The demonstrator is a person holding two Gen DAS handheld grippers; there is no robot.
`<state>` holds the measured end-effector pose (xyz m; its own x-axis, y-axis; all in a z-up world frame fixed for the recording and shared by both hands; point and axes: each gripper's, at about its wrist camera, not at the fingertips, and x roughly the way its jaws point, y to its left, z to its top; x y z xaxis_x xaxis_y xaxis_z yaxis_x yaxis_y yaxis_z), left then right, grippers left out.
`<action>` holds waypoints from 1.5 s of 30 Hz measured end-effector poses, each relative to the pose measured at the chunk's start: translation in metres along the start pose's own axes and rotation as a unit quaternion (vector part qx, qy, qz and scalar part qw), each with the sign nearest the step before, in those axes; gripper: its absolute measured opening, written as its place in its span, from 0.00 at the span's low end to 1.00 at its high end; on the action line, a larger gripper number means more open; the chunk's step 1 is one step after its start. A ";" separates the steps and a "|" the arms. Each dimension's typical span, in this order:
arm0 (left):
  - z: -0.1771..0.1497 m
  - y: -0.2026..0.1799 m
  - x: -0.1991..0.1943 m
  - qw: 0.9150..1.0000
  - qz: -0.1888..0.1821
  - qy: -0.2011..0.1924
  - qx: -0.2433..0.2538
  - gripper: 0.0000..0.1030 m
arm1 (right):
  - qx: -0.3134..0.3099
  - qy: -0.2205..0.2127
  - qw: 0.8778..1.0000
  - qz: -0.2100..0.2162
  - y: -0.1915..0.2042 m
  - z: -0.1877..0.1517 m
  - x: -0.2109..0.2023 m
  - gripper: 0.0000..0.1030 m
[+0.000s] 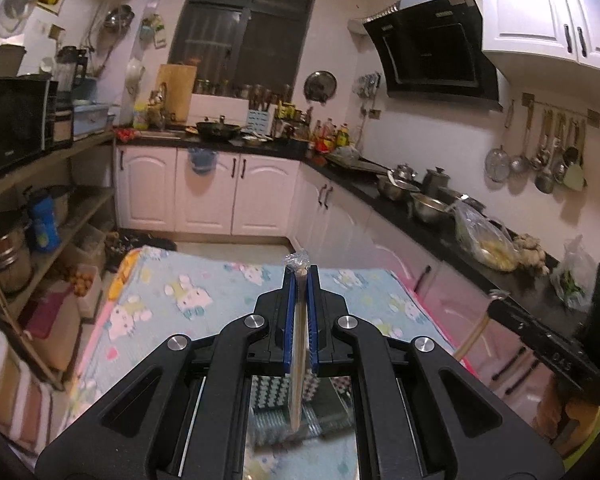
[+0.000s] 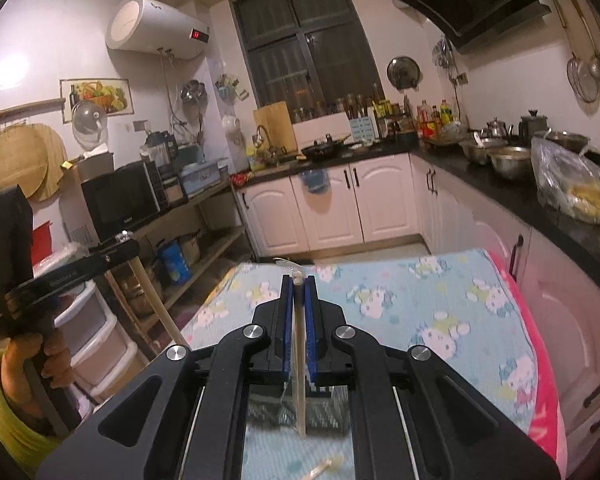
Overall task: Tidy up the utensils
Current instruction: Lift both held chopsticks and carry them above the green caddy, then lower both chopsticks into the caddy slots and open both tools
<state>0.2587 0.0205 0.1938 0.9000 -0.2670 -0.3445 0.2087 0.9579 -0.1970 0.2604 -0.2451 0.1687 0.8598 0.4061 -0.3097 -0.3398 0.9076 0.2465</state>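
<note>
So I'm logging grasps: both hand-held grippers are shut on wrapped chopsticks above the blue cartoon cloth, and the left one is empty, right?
Not quite: the left hand-held gripper is not empty. The left wrist view shows it shut on wrapped chopsticks, just as the right hand-held gripper is shut on its chopsticks above the cloth.

wrapped chopsticks (image 1: 299,320) mostly hidden between fingers (image 1: 289,312), far counter clutter blurred
</note>
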 end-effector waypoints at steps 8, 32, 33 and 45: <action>-0.008 0.010 0.036 1.000 0.015 0.008 -0.009 0.01 | 0.003 -0.018 1.000 -0.010 0.000 0.015 0.031 0.06; -0.081 0.028 0.081 0.998 0.019 0.055 -0.018 0.01 | 0.038 0.016 0.999 -0.030 -0.019 -0.050 0.092 0.06; -0.083 0.028 0.081 0.998 0.021 0.055 -0.018 0.01 | 0.038 0.017 0.999 -0.029 -0.018 -0.053 0.092 0.06; -0.097 0.031 0.081 0.997 0.027 0.074 -0.019 0.07 | 0.046 0.039 0.998 -0.034 -0.023 -0.074 0.091 0.08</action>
<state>0.3011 0.0178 0.0709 0.8427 -0.2312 -0.4862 0.1448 0.9672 -0.2089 0.3187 -0.2214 0.0670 0.8464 0.3540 -0.3978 -0.2422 0.9212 0.3046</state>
